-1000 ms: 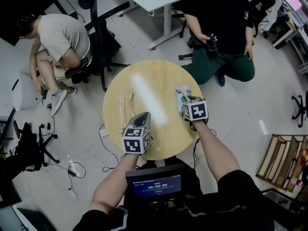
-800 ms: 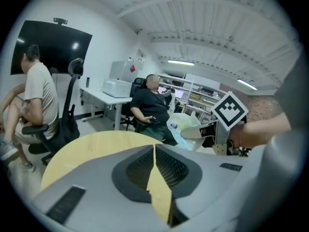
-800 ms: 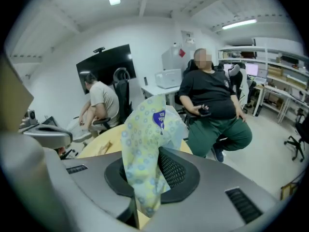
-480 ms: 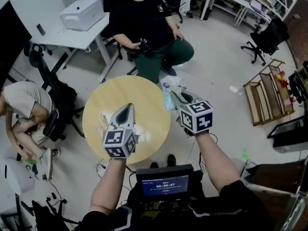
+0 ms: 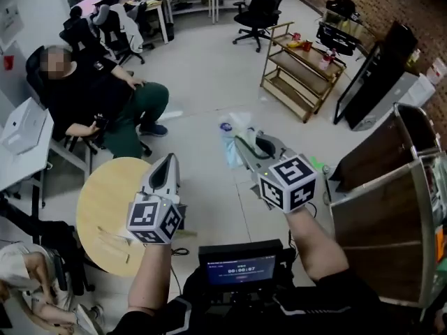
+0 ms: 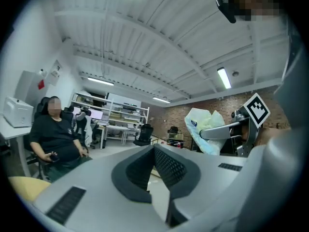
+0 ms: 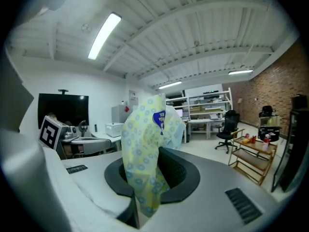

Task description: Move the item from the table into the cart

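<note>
Right gripper view: right gripper (image 7: 148,180) jaws clamp the patterned bag (image 7: 143,139); left gripper (image 6: 153,175) jaws together, empty. Transport step; next, likely reach cart (image 5: 297,89), release.

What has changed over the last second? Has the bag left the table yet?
Yes. Both grippers have swung away from the round table, which now lies at lower left, and the wooden cart has come into view ahead. The right gripper is now over the floor, carrying the yellow patterned bag along. Unchanged: the right gripper stays shut on the bag, and the left gripper stays empty with its jaws together.
</note>
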`<state>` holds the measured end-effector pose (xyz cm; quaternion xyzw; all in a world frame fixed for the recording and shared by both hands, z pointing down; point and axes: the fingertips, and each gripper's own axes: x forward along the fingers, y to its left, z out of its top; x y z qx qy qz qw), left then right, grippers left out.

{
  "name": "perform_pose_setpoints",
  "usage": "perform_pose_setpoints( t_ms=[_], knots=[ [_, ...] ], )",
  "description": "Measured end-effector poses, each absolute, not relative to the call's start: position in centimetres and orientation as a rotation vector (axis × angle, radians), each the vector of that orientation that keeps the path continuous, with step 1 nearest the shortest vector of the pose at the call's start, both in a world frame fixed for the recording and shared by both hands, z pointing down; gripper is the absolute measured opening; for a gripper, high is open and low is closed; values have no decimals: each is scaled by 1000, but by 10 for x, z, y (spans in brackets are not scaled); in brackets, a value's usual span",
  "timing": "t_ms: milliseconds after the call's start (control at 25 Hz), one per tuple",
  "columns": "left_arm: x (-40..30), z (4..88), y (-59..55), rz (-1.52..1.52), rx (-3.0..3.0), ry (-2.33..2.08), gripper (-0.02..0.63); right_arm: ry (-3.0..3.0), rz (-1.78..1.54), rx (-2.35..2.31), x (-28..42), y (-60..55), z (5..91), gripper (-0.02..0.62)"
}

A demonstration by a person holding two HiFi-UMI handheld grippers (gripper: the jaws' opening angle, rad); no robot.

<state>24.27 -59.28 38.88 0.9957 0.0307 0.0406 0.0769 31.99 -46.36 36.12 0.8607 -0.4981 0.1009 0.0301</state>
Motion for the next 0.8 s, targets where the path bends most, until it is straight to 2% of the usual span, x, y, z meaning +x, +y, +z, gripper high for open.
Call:
perform_pose_setpoints(
  t_ms=[360,640,800],
  knots=[
    [343,352,-247,83,2978,575,0,-1130,165,2895,355,-97,316,37],
    [390,335,-101,17,2901,1059,0,-682,61,3068,359,40,300,37],
    [396,330,30,-11,2785,1319,0,-343,46,3125,330,171,298,37]
  ],
)
